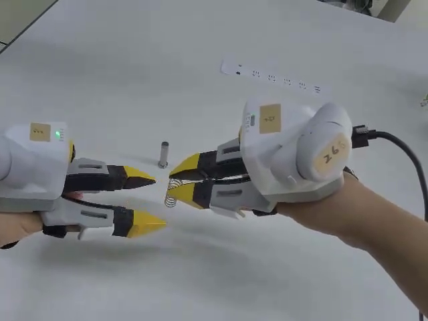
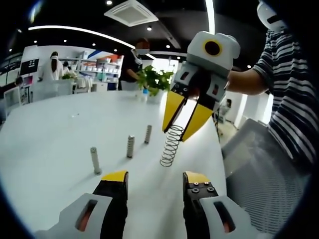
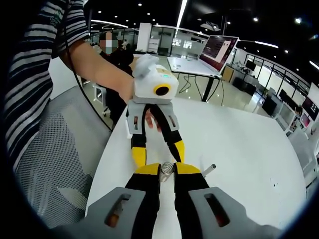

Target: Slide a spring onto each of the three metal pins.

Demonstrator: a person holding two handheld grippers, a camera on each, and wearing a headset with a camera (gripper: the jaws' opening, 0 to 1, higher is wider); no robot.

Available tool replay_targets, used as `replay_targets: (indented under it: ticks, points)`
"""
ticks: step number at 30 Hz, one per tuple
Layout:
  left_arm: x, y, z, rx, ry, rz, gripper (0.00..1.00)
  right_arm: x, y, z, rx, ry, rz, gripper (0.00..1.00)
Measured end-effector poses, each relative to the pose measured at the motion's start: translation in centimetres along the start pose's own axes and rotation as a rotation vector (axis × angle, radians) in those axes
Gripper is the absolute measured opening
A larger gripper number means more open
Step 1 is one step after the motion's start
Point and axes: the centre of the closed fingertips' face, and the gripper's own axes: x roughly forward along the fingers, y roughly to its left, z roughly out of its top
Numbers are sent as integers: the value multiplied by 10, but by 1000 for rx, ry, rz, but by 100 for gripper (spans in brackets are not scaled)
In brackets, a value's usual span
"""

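My right gripper [image 1: 176,185] is shut on a silver coil spring [image 1: 172,198], which hangs from its yellow tips just above the white table. In the left gripper view the right gripper [image 2: 182,130] holds the spring [image 2: 171,146] slanted, to the right of three upright metal pins [image 2: 94,160] [image 2: 130,146] [image 2: 148,134], all bare. One pin [image 1: 163,154] stands just behind the tips in the head view. My left gripper [image 1: 147,200] is open, empty, facing the right one. The right gripper view shows the spring [image 3: 167,169] between my right gripper's [image 3: 168,170] jaws, a pin [image 3: 208,170] beside them, and the left gripper [image 3: 158,153] opposite.
A white power strip [image 1: 271,77] lies far back on the table [image 1: 100,80]. A grey mesh chair [image 2: 269,169] stands past the table's edge. A potted plant [image 2: 154,79] sits at the far end, with people standing beyond it.
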Motion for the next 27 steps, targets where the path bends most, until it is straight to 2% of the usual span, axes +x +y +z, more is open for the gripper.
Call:
replay_targets:
  ticks: [8,13,18,22,27]
  points:
    - [-6,4,-5,-39,6,15,45,-1,-3,-4,8,4,-13,7]
    - [-13,8,-7,-35,3,45,49,-1,-6,-7,14,11,-21,7]
    - [-19,10,-8,-48,-7,63,60,0,-8,-9,18,19,-27,7]
    - [-22,15,-15,-59,-1,100,69,1,-9,-9,20,19,-30,7]
    - [-27,22,-15,-64,-16,148,84,1,-11,-11,19,24,-33,7]
